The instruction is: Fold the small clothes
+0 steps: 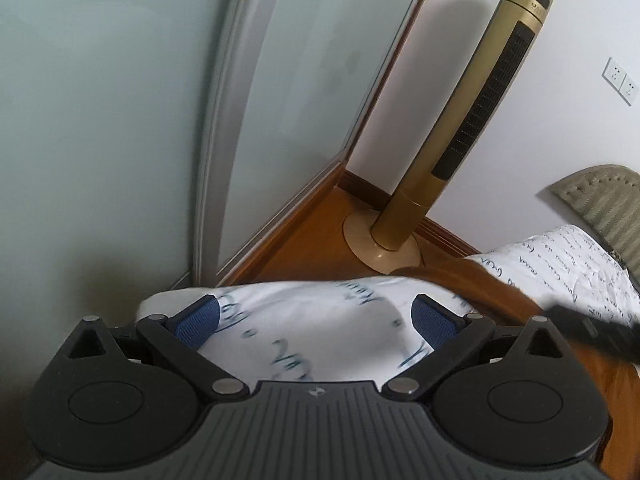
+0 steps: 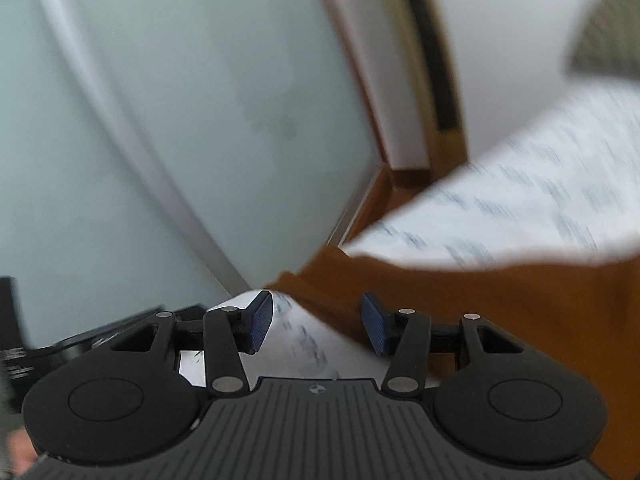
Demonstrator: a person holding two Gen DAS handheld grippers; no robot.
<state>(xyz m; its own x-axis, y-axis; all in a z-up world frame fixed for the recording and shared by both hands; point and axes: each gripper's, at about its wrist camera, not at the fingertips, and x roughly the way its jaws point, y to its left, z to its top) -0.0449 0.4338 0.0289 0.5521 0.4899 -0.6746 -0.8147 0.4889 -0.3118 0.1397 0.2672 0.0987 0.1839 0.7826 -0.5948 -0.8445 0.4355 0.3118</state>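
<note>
Guessing we're early: the brown garment lies rumpled on the bed's printed sheet, unfolded (motion blur though), left tongs wide, right tongs part-open, both empty.

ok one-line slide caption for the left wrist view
Left gripper open above the script-printed white bedsheet, brown garment to its right, gold tower fan behind.

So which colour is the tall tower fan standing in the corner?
Gold, with a dark grille; the tall tower fan shows best in the left wrist view.
</note>
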